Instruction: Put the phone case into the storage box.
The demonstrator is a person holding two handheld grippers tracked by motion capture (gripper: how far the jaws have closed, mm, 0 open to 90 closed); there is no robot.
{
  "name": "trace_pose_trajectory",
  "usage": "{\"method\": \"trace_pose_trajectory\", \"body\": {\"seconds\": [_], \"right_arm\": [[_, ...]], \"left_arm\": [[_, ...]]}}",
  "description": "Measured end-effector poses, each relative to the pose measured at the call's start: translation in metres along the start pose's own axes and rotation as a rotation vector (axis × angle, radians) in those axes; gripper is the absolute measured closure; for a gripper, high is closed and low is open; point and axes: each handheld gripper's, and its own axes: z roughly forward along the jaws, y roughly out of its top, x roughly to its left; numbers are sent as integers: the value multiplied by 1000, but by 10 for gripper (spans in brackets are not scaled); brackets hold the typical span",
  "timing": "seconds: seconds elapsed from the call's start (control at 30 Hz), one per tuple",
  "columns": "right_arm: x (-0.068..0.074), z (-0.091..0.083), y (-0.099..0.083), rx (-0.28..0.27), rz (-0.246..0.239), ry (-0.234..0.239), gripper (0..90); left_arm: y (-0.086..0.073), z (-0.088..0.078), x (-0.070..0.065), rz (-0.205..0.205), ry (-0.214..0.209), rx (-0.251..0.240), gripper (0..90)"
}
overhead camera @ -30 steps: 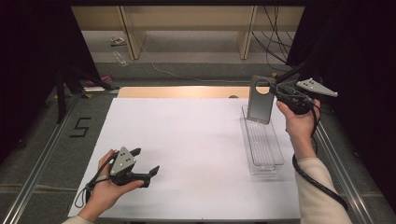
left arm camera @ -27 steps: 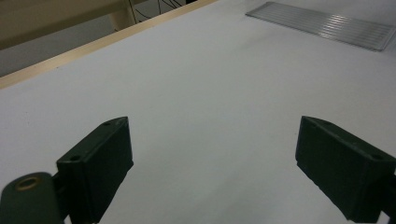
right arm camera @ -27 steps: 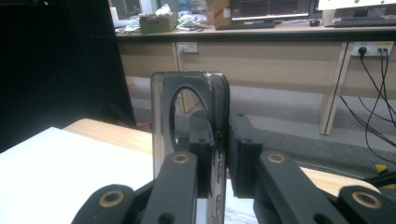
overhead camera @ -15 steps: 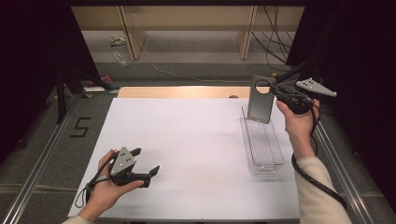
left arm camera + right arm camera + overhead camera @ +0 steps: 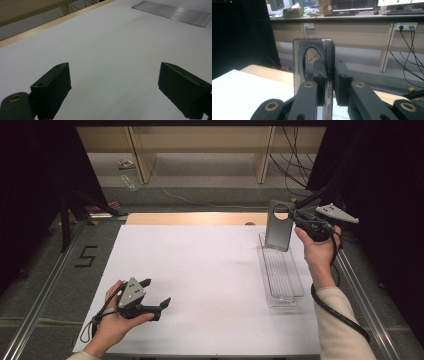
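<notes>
The right gripper (image 5: pixel 292 215) is held above the far right part of the table, its jaws closed on the upper edge of a grey plate with a round hole (image 5: pixel 278 226). In the right gripper view the two black jaws pinch that plate (image 5: pixel 312 53) from either side, with the thin edge of the plate between the pads. The plate hangs upright, its lower edge over the far end of a clear ribbed tray (image 5: pixel 282 272) lying along the right side of the white sheet (image 5: pixel 210 270); whether the lower edge touches the tray cannot be told. The left gripper (image 5: pixel 155 294) rests low at the near left of the sheet, well apart from the plate and tray. Its jaws stand wide open with nothing between them; the left gripper view shows bare white surface between the two pads (image 5: pixel 53 90), with the tray (image 5: pixel 175 12) at the far right corner. A wooden table edge (image 5: pixel 195 218) runs along the far side of the sheet.
</notes>
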Motion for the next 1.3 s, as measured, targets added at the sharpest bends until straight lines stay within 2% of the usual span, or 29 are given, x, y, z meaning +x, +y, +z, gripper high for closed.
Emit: {"method": "trace_pose_trajectory", "body": {"seconds": [1.3], "right_arm": [[0, 12, -6, 2, -21, -33, 821]], "left_arm": [[0, 0, 0, 0, 0, 0, 109]]}}
